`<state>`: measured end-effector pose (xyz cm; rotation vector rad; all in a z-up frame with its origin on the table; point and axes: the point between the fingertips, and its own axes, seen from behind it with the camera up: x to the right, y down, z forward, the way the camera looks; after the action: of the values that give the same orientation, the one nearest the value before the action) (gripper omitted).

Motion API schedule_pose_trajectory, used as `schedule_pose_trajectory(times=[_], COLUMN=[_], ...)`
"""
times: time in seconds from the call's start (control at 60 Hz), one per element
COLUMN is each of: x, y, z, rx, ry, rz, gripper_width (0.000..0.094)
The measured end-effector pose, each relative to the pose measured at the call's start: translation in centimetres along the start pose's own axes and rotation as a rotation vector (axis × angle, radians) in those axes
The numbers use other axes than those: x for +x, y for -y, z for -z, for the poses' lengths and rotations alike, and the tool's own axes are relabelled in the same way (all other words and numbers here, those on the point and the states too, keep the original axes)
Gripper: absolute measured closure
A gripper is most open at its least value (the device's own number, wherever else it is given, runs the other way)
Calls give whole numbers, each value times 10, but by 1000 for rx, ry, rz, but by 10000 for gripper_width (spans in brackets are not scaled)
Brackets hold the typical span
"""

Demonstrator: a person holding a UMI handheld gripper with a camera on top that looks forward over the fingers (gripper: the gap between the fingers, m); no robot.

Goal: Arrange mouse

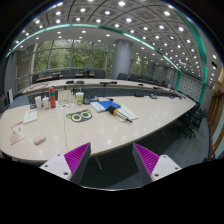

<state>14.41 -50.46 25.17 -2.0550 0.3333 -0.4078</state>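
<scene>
My gripper (112, 152) is open and empty, held high and well back from a large pale curved table (150, 118). Its magenta pads (76, 156) frame the table's near edge. A small pale rounded thing (40, 140), possibly the mouse, lies on the table's near left part, ahead and to the left of my left finger. Nothing is between the fingers.
On the table are a red bottle (52, 98), a cup (80, 97), a blue flat object (108, 104), a dark ring-shaped item (80, 116) and papers (20, 128). Office chairs (192, 120) stand at the right. Windows and more desks lie beyond.
</scene>
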Motion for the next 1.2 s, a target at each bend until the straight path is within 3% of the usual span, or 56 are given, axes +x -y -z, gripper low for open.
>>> schedule_pose_trajectory(times=[0.333, 0.5, 0.7, 0.9, 1.2], x=[-36, -89, -217, -364, -481], y=[-46, -85, -126, -127, -120], z=[-5, -12, -33, -67, -152], rx=[-50, -84, -102, -75, -110], ry=[46, 127, 284, 430, 453], rz=[28, 60, 56, 29, -1], gripper_width=[84, 81, 79, 81, 81])
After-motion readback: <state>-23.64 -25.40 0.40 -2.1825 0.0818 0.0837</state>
